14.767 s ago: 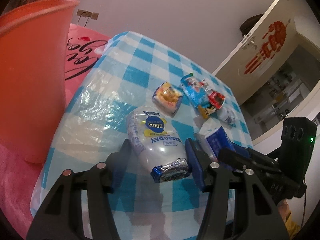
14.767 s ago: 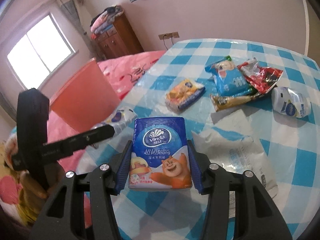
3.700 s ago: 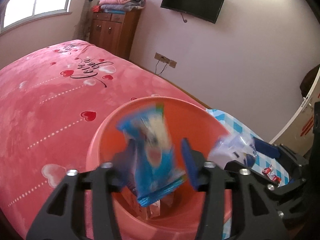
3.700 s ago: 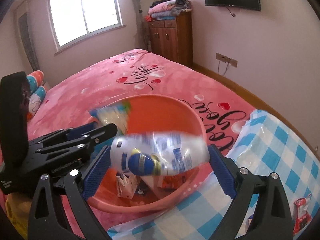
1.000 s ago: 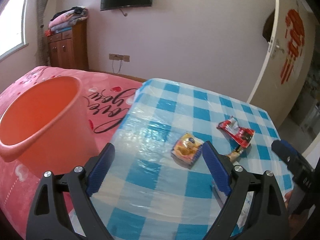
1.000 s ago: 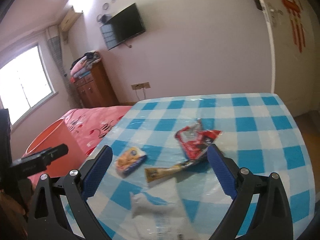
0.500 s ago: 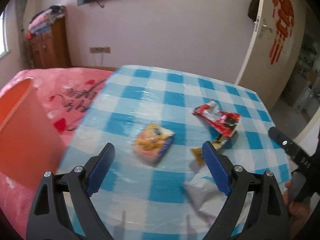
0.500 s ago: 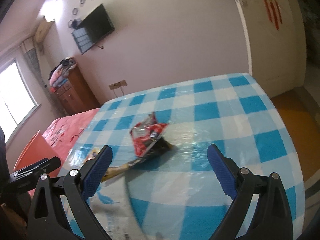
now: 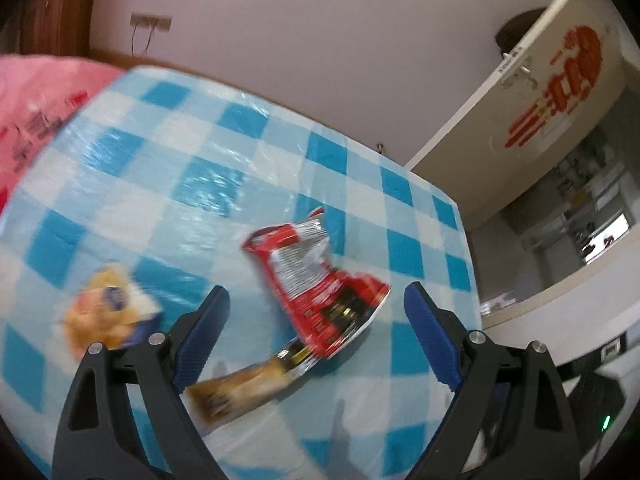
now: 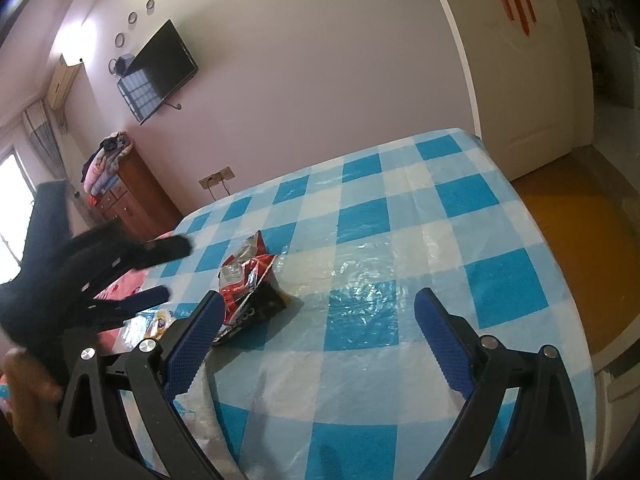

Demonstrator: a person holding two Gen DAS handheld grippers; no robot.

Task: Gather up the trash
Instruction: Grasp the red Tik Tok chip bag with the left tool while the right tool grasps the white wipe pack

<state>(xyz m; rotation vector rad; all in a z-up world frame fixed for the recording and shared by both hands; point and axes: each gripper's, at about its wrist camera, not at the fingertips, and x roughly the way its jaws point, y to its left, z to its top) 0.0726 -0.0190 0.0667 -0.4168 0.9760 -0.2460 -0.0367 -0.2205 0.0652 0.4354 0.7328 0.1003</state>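
Red foil is your mark: the red snack wrapper [image 9: 316, 280] lies flat on the checked tablecloth [image 9: 192, 152], straight ahead of your left gripper [image 9: 316, 316] and framed between its wide-spread, empty jaws. Its long axis runs diagonally, down toward the tan stick packet [image 9: 244, 388] touching its lower end. Your right gripper [image 10: 316, 332], also splayed and empty, has the wrapper off toward its left finger, so the left looks better placed.
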